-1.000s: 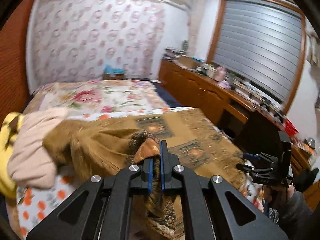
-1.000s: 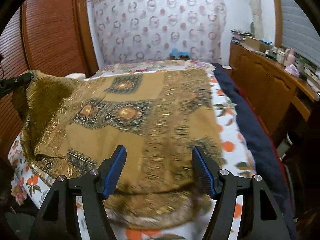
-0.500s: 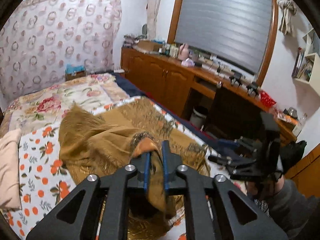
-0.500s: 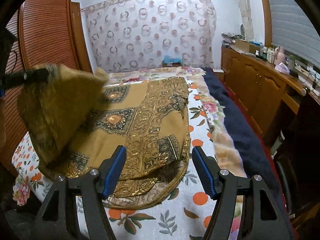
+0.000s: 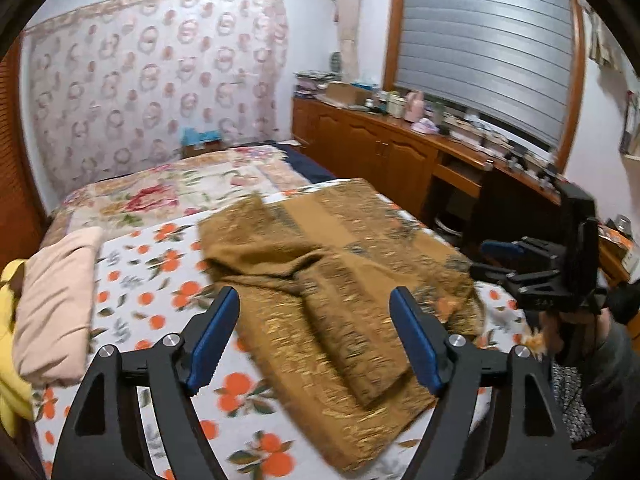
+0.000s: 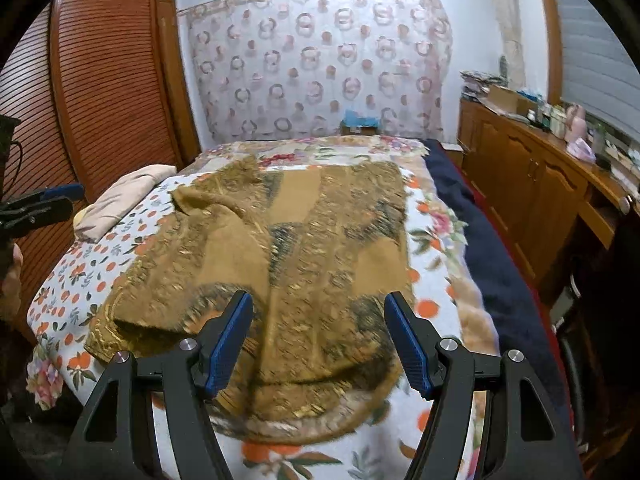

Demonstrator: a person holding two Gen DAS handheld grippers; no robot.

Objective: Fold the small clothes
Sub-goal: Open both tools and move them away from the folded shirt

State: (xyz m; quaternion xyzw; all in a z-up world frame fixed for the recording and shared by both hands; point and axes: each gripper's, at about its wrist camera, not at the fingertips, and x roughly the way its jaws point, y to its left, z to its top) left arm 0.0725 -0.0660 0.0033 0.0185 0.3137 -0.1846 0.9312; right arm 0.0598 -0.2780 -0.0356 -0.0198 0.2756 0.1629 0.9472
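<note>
**Inspector:** Start with the largest item.

**Assistant:** The bed fills the centre of both views, covered by a sheet printed with oranges. A dark blue blanket runs along its right edge in the right wrist view.

**Inspector:** And the task item?

**Assistant:** The brown patterned cloth lies on the bed, centre frame, one side folded over onto the rest. It is blurred in both views. In the left wrist view it sits centre to lower right.

**Inspector:** Other textiles?

**Assistant:** A folded pink garment at left of the left wrist view, with something yellow at the frame edge beside it.

**Inspector:** The grippers?

**Assistant:** The left gripper occupies the bottom of its own view; its jaws are opening, blue pads spread, with the cloth lying below them and not pinched. The right gripper has its fingers spread wide above the near hem, gripping nothing. It also appears at the right edge of the left wrist view.
</note>
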